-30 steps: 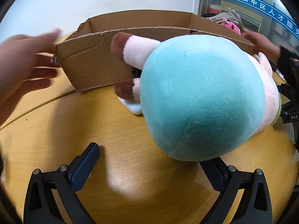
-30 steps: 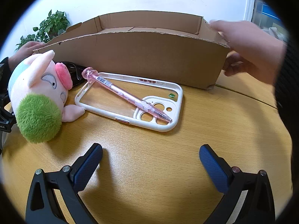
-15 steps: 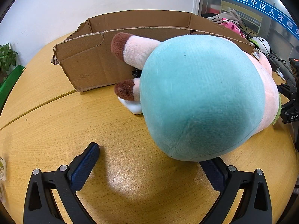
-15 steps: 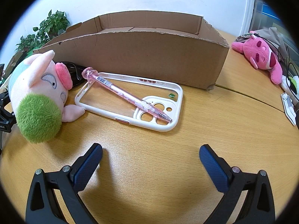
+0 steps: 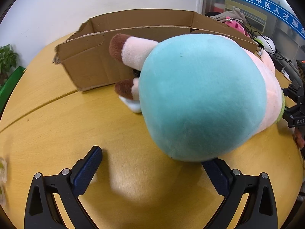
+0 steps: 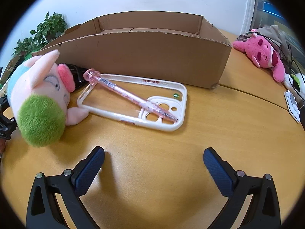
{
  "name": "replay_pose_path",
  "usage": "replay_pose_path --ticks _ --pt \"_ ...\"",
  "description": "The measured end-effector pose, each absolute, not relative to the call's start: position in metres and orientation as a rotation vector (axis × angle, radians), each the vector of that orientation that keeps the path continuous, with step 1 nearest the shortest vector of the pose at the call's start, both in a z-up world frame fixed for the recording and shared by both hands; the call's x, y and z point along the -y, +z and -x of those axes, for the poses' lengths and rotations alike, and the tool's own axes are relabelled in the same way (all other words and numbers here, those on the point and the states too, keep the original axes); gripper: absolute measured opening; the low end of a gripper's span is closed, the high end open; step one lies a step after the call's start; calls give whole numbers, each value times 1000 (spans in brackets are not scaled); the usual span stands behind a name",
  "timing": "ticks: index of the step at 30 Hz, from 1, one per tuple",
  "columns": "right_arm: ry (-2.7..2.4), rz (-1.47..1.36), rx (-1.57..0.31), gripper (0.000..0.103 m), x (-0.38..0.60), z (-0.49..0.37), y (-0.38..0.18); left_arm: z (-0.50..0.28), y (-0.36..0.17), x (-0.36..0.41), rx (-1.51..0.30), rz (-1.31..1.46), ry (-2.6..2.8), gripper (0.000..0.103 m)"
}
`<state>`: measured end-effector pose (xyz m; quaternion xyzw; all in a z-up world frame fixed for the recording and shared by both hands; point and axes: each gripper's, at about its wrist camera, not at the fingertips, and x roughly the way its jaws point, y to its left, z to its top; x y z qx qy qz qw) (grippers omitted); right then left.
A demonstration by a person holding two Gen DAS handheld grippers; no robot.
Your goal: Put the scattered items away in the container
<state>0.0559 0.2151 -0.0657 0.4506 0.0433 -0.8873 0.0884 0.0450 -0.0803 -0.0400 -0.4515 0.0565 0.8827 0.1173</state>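
Yellow wooden bench [image 6: 190, 152] under everything. Brown cardboard box [image 6: 152, 61] at the back, open on top, low front wall. Soft plush pig toy [image 6: 40, 99] with a blue body, pink face and fuzzy green snout, lying on its side just in front of the box's left end. From the left wrist view, same toy [image 5: 202, 99] very close, round blue back filling the middle, brown-tipped pink legs pointing at the box [image 5: 99, 64]. White phone case with a clear back [image 6: 137, 103] flat on the bench, touching one pink toy foot. Pink see-through pen [image 6: 129, 95] lying slantwise across the case. Something black between toy and box, too hidden to tell what.

Left claw [image 5: 154, 168] wide open, nothing held, right blue pad partly under the toy's blue back. Right claw [image 6: 154, 162] wide open too, empty, low over bare bench, near the case.

Pink plush toy [image 6: 263, 55] far right, well apart from the box. Green leafy plant [image 6: 43, 32] behind the box's left end.
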Motion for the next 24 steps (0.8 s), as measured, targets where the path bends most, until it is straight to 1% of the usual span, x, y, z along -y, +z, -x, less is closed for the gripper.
replay_pose_path --ticks 3,5,8,10,14,16,18,24 --pt "-2645 -1357 -124 103 -214 -65 -63 -60 -30 83 -83 1296 2637 103" --pt "-2631 -1363 -119 103 -208 -72 -60 -73 -13 89 11 1224 2679 103" --pt "-2596 -1271 -84 103 -191 -85 -45 -82 13 96 146 1144 2714 103" --pt "-2588 -1201 -68 103 -177 -90 -32 -79 24 97 198 1111 2687 103" --pt "-2577 -1111 -31 103 -151 -94 -11 -64 28 93 181 1095 2693 103" --pt "-2586 -1104 -31 103 -140 -94 -7 -54 23 90 230 1129 2640 103" --pt "-2592 -1111 -21 103 -135 -92 -7 -45 19 84 295 1145 2578 103" --pt "-2581 -1170 11 103 -135 -86 -17 -44 11 71 321 1153 2527 103"
